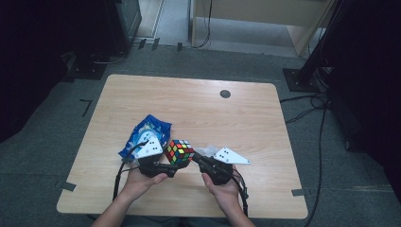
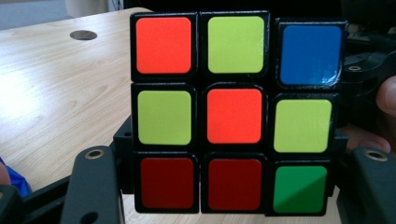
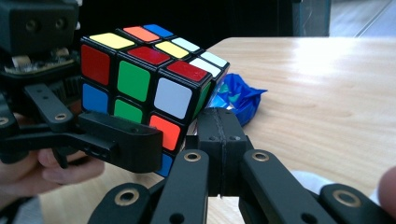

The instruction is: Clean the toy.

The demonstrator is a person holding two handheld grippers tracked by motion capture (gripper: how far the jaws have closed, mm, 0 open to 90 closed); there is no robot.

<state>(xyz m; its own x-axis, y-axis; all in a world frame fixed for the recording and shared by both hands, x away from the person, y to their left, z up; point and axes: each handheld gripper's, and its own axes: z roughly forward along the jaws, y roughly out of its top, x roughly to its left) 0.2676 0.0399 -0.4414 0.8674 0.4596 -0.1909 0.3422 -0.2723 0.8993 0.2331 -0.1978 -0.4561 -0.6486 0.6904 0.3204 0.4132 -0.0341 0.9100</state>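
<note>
While your left claw grips the cube from both sides, the puzzle sits lifted off the worktop, near its front edge and between your two hands. That hold looks chosen to keep the body steady and leave the side facing your other hand free, so a layer could be pushed or turned against a fixed grip. In the left gripper view the cube faces the camera squarely, with a jaw at each lower corner pressed to its sides.

Your right claw is fully shut with nothing between its jaws; the closed tips sit just at the cube's lower corner, and I cannot tell whether they touch it. I judge it is set up as a blunt poker rather than a grasper.

Both forearms come in low and angle inward, palms cupping the tools from beneath, the claws meeting nose to nose. A blue bag lies just behind your left hand.
</note>
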